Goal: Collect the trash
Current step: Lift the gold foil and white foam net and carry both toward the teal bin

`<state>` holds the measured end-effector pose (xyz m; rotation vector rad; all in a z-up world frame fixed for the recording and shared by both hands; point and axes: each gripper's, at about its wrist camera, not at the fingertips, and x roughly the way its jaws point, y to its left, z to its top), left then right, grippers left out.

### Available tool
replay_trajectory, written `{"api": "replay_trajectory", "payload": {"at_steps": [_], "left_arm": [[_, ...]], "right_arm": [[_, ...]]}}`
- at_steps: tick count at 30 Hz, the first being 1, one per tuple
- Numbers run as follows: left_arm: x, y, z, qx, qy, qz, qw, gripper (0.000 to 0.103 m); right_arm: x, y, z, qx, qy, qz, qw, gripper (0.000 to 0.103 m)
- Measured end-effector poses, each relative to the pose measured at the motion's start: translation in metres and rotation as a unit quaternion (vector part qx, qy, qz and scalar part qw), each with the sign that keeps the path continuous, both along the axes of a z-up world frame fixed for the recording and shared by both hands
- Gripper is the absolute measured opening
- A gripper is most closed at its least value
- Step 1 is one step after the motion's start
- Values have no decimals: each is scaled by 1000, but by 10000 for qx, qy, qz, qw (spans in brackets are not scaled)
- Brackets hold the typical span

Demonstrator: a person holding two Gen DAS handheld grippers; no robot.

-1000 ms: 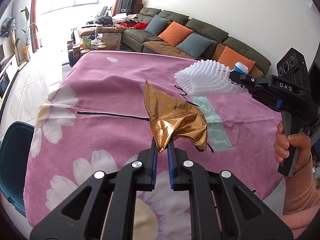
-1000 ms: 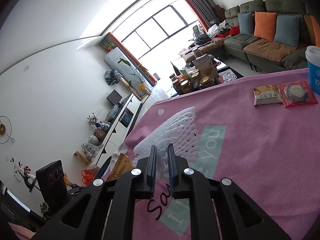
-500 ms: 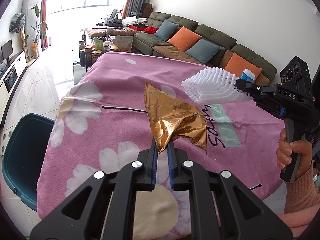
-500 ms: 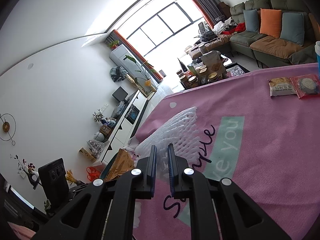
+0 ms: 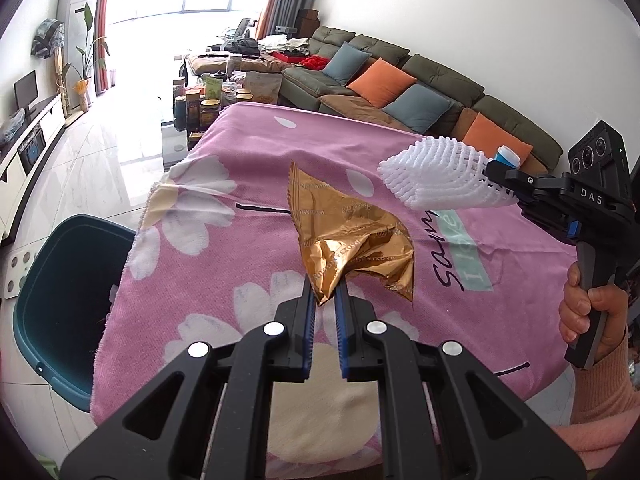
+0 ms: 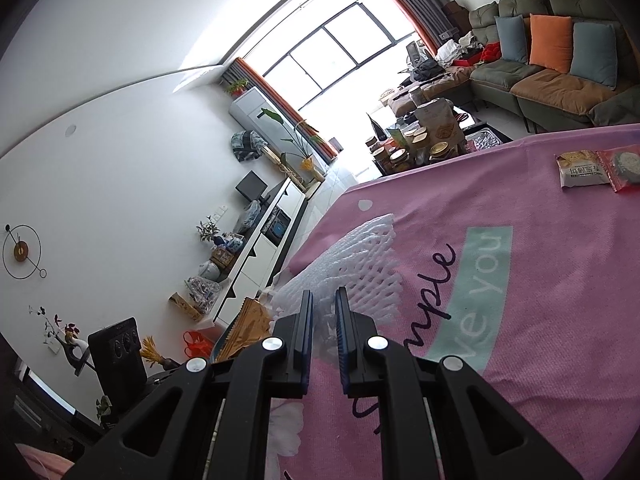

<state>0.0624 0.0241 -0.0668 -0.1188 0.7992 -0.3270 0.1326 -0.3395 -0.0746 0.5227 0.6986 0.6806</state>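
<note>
My left claw [image 5: 325, 295] is clamped nearly shut on the bottom corner of a crumpled gold foil wrapper [image 5: 352, 240], which stands up from the pads and hangs in the air above the pink flowered tablecloth [image 5: 224, 248]. The wrapper touches nothing but my two blue pads. Off the table's left edge, down on the pale floor, sits a dark teal bin [image 5: 52, 300], its open mouth facing up; the wrapper is near it but over the cloth, not over the bin.

My right claw [image 6: 323, 312] is squeezed almost closed too, pinching one end of a white foam fruit net [image 6: 360, 264]. The net sticks out forward from the pads, held clear of the cloth. From my left camera I can see that same net [image 5: 436, 176] carried in the air to the right of the wrapper, with my right hand [image 5: 588, 312] wrapped around the black handle under it.

Farther along the table, two snack packets lie flat side by side: a tan one [image 6: 580, 170] and a red one [image 6: 624, 168], touching or nearly so. A blue cup with a white lid [image 5: 507, 157] peeks out just behind the net.
</note>
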Motion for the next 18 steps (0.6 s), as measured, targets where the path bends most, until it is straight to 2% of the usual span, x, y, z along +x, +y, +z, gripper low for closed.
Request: {"api": "replay_trajectory", "payload": {"at_steps": [18], "left_arm": [[-15, 23, 3, 23, -36, 344, 9994, 10]], "right_arm": [[6, 21, -3, 128, 27, 296, 9995, 10]]}}
